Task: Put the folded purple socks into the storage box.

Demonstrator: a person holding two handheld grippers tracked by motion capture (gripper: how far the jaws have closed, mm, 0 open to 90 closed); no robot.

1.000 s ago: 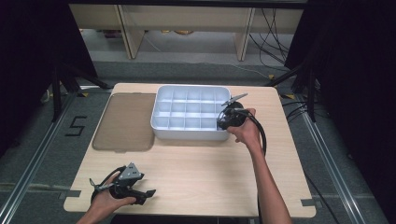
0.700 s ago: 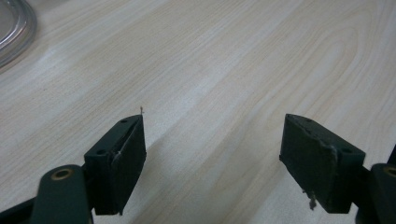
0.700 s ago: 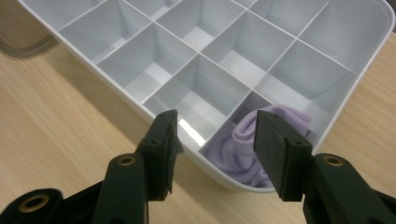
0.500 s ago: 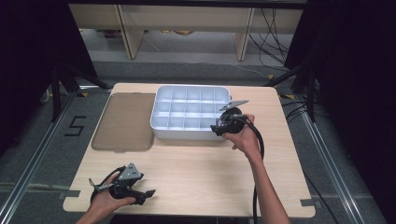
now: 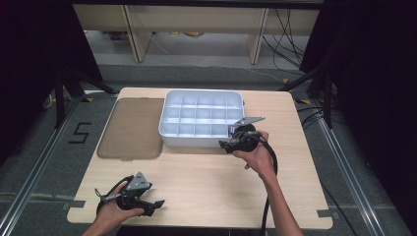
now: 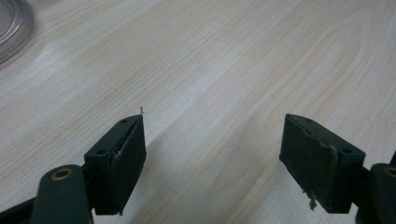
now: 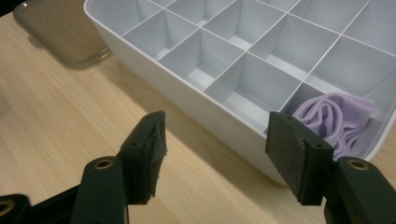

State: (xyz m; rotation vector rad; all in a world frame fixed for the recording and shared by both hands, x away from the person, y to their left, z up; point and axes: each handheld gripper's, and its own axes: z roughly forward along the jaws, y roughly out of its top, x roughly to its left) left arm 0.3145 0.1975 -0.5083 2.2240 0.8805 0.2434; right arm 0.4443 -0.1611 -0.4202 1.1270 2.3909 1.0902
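So far one lilac cloth point(image 7: 337, 119) is seen bunched in the near right corner cell of the tray point(image 5: 169, 133); other cells look empty. Right gripper point(image 5: 227, 144), released, is held just outside that corner. Left gripper point(image 5: 156, 205), also released, is held near the table's point(image 5: 211, 182) near left corner. Lid point(image 5: 132, 128) is laid left of the tray.

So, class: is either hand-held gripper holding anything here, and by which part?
Nothing is held. The left hand-held gripper is open over bare table; the right hand-held gripper is open beside the tray, apart from the purple cloth.
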